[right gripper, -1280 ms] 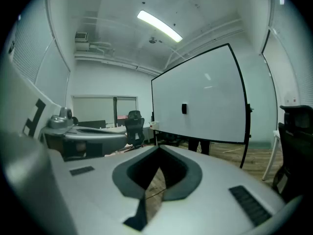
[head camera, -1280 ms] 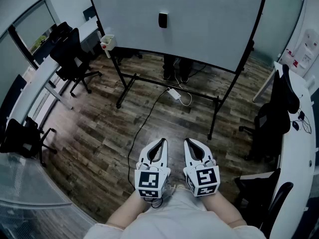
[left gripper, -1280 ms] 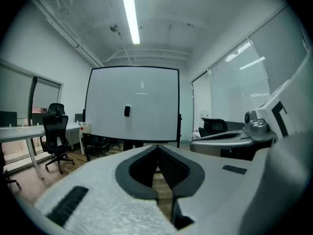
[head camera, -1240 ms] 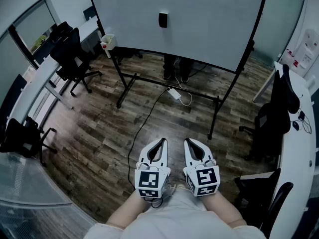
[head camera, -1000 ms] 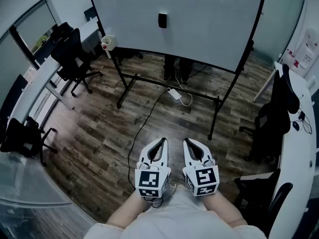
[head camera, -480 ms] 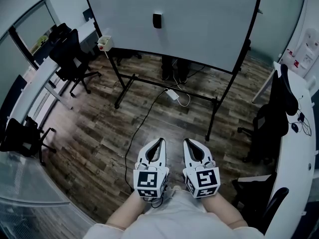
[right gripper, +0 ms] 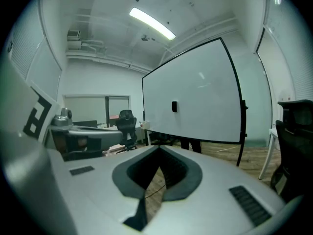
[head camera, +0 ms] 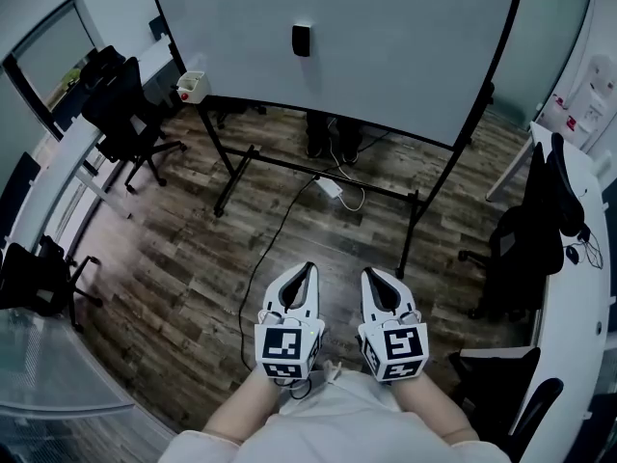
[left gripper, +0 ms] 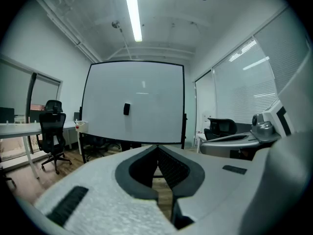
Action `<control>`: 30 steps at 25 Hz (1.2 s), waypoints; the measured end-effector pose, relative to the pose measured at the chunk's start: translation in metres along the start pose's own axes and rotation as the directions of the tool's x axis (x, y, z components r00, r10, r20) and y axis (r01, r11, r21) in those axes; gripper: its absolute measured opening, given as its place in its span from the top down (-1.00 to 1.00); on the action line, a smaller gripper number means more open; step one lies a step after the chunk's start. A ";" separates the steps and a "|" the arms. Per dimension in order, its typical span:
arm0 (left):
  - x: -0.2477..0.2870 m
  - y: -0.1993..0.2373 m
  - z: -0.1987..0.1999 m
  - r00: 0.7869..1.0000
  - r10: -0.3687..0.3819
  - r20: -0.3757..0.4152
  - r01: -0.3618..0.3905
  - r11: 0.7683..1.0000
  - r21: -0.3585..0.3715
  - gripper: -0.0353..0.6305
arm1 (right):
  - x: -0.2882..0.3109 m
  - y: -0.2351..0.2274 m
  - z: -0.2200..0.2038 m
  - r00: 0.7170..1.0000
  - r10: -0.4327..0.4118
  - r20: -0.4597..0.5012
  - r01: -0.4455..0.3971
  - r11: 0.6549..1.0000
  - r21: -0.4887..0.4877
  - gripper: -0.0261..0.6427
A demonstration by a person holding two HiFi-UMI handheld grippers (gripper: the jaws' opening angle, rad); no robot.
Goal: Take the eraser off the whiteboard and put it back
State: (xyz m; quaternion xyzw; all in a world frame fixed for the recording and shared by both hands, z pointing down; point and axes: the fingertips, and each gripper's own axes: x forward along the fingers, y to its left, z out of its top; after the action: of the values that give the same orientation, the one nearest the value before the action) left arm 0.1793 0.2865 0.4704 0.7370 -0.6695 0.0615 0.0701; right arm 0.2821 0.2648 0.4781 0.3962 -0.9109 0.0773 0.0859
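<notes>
Head view: from above and behind, looking steeply down over the left gripper (head camera: 308, 270) and right gripper (head camera: 367, 274) to the floor (head camera: 193, 258) ahead of them. Gripper views: low, nearly level, sighting along each gripper's own jaws. All three share the whiteboard (head camera: 386, 37), well ahead of the tips

The dark wood-plank floor (head camera: 174, 268) lay beneath both tongs, and straight ahead of the left gripper (head camera: 306, 270) and the right gripper (head camera: 372, 275), well apart from their tips, it carried the black stand (head camera: 234, 177) of the whiteboard (head camera: 405, 56). A white power strip (head camera: 328, 187) lay on the planks under the board, and its dark cable (head camera: 255, 276) ran to just left of the left gripper. The board bore a small black eraser (head camera: 302, 40) ahead and slightly left of the tongs, while one black office chair (head camera: 120, 114) stood far to their left and another chair (head camera: 525, 249) to their right.
</notes>
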 end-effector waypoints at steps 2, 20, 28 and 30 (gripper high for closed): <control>0.016 0.024 0.006 1.000 -0.014 0.011 0.014 1.000 0.006 0.84 | 0.025 0.006 0.005 1.000 -0.015 0.002 0.015 1.000 -0.007 0.84; 0.156 0.257 0.075 0.988 -0.150 0.035 0.147 0.986 0.074 0.84 | 0.269 0.063 0.088 0.991 -0.128 0.046 0.124 0.988 0.090 0.84; 0.231 0.262 0.082 0.985 -0.173 0.009 0.171 0.982 0.084 0.84 | 0.318 0.016 0.088 0.991 -0.133 0.012 0.131 0.986 0.106 0.84; 0.251 0.255 0.084 0.984 -0.176 0.010 0.174 0.981 0.079 0.84 | 0.328 -0.003 0.094 0.991 -0.135 0.018 0.133 0.986 0.104 0.84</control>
State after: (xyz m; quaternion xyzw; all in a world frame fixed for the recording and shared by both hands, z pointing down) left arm -0.0510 0.0012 0.4392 0.7957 -0.5997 0.0750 0.0408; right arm 0.0555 0.0110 0.4585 0.4613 -0.8780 0.1132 0.0589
